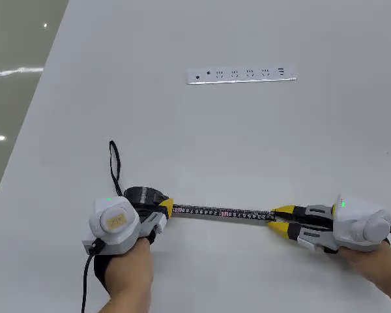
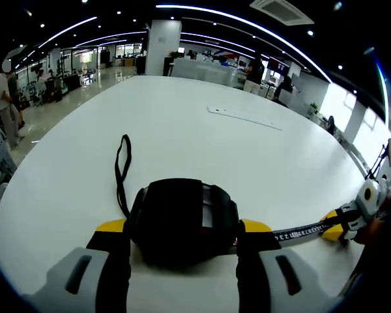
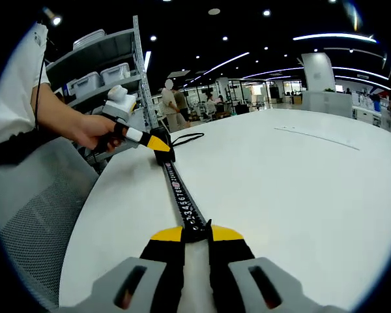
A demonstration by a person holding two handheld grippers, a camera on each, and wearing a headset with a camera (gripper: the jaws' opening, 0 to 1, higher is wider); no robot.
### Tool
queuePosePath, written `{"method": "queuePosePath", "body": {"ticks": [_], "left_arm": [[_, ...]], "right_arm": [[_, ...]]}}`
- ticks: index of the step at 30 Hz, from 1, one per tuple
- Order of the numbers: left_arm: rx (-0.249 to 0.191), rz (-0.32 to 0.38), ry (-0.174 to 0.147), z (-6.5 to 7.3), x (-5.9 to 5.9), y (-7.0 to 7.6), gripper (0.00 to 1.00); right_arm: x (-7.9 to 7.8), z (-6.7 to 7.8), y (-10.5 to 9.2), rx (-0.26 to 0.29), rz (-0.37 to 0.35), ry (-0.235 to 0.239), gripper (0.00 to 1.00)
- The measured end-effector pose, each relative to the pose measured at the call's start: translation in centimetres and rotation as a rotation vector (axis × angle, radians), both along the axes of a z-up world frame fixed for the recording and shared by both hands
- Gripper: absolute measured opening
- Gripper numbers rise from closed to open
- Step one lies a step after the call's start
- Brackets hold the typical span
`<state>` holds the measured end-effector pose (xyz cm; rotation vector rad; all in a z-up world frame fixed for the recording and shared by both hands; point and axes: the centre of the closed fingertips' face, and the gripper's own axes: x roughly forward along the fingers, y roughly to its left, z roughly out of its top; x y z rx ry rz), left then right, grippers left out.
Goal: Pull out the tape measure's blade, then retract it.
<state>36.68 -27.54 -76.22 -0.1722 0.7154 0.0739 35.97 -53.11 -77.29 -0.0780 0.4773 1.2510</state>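
Surroundings: I see a white power strip [image 1: 241, 75] lying flat on the white workbench [image 1: 280, 143], well apart from both grippers on the far side.
Edge of bench: in the right gripper view, a mesh chair back [image 3: 32, 215] sits just off the table edge, with a shelf of storage bins [image 3: 107, 72] behind it.
In the way: the black wrist strap [image 1: 115, 166] trails from the tape measure case [image 1: 143, 197] away from me, clear of the blade's line.
Tape measure: the case sits on the bench at the left. Its blade [image 1: 221, 212] is drawn out in a straight line to the right, low over the surface.
Left gripper [image 2: 182, 228]: my left hand [image 1: 127, 261] holds it level, jaws clamped on either side of the case.
Right gripper [image 1: 278, 219]: my right hand [image 1: 371, 257] points it leftward at the case, its yellow tips pinched narrow on the blade's free end.
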Motion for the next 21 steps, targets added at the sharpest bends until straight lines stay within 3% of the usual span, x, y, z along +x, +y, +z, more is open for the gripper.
{"method": "queuePosePath", "body": {"ticks": [21], "left_arm": [[-0.003,0.000,0.003,0.0,0.1,0.0,0.63]], "right_arm": [[0.3,-0.2,1.8,0.006,0.026,-0.005,0.13]]}}
